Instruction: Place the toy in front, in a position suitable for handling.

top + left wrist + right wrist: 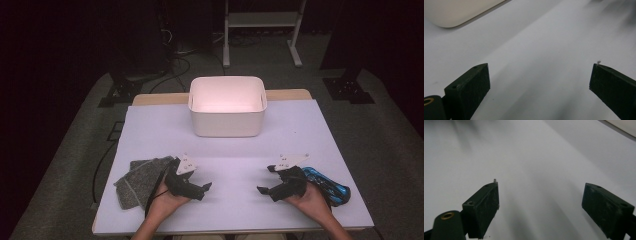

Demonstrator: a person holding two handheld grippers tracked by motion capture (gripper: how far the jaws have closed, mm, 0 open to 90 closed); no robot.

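High view: left gripper (200, 189) beside grey cloth (140, 181); right gripper (266, 191) beside blue tool (327, 186); white bin (227, 106) behind.
Gripper views: both jaws apart, nothing between, bare table (544, 50).

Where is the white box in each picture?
High view: the white box sits at the far middle of the table.
Left gripper view: its rounded corner is at the top left.
Right gripper view: its edge peeks in at the top right.
Shared landmark: the pale table cover.
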